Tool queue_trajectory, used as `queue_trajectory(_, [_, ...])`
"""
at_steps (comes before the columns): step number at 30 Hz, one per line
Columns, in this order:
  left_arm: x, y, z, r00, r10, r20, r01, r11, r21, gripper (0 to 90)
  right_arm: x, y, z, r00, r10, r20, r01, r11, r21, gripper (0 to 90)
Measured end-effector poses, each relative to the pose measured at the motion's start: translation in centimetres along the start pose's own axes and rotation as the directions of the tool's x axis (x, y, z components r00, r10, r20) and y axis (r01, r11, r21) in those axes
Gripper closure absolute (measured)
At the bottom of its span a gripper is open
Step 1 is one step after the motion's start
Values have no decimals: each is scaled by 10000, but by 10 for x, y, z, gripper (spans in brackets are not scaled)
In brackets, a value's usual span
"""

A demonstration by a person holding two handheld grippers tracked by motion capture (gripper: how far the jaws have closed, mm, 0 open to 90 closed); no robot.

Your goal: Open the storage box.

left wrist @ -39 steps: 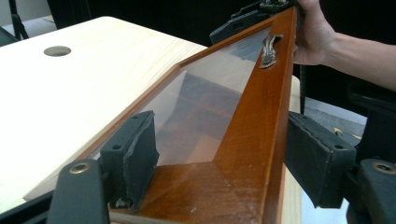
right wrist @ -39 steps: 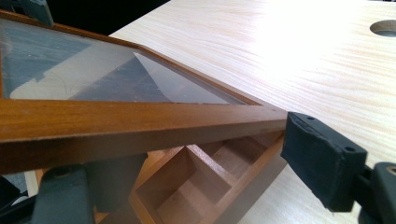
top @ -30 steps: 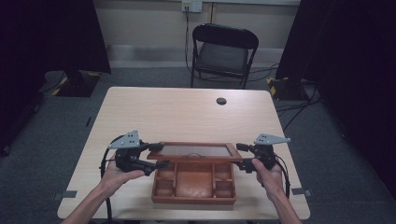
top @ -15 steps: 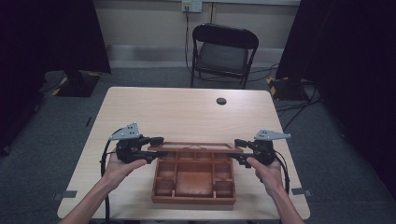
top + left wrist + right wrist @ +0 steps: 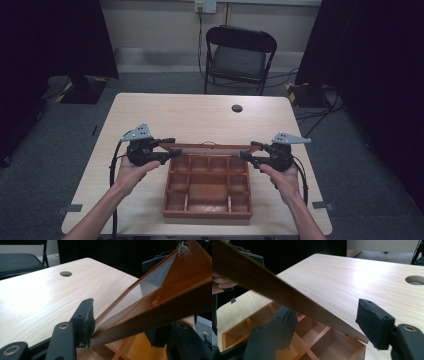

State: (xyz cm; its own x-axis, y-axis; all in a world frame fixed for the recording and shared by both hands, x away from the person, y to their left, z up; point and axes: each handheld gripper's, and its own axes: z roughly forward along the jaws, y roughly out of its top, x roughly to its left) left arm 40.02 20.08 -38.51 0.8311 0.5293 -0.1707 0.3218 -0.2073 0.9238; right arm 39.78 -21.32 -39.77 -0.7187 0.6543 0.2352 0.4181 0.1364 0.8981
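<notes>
- A wooden compartment box [image 5: 207, 187] sits on the near half of the counter [image 5: 200, 115], open, its small divided cells showing and looking empty.
- Its lid [image 5: 210, 147], a wooden frame around a clear pane, is hinged along the box's far edge. In the high view the lid appears edge-on, as a thin strip, so it seems to stand nearly upright above that far edge.
- The lid's long axis runs side to side across the far edge of the box, from one tool to the other.
- The left tool [image 5: 167, 148] is at the lid's left end. In the left gripper view its two black jaws straddle the lid frame [image 5: 160, 305], one jaw touching the wood; how firmly they grip is unclear.
- The right tool [image 5: 251, 151] is at the lid's right end. In the right gripper view its jaws stand well apart, with the lid edge [image 5: 274, 290] passing between them; the far jaw looks clear of the wood.
- Each tool sits equally close to its own end of the lid, so neither hand has the advantage.
- Judging from this, the coming move turns on the hinge line: both tools would have to swing together, either back beyond the box or forward and down over the box.
- Beyond the box, the counter has a round cable hole [image 5: 237, 108] near its far edge, and a dark chair [image 5: 240, 55] stands behind that.
</notes>
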Motion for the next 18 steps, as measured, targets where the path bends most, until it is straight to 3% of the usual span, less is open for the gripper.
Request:
queue_trajectory(7, [6, 4, 2, 10000, -36, -84, 36, 10000, -22, 484, 0, 7, 4, 10000, -48, -20, 47, 9995, -308, 343])
queue_trajectory(15, [10, 5, 7, 9989, 155, -438, -149, 9998, 126, 497, 1, 11, 13, 10000, -48, 24, 49, 9995, -315, 352])
queue_trajectory(18, [11, 4, 8, 9990, 25, -438, -22, 10000, 65, 499, 2, 13, 15, 9999, -63, 97, 66, 9994, -328, 369])
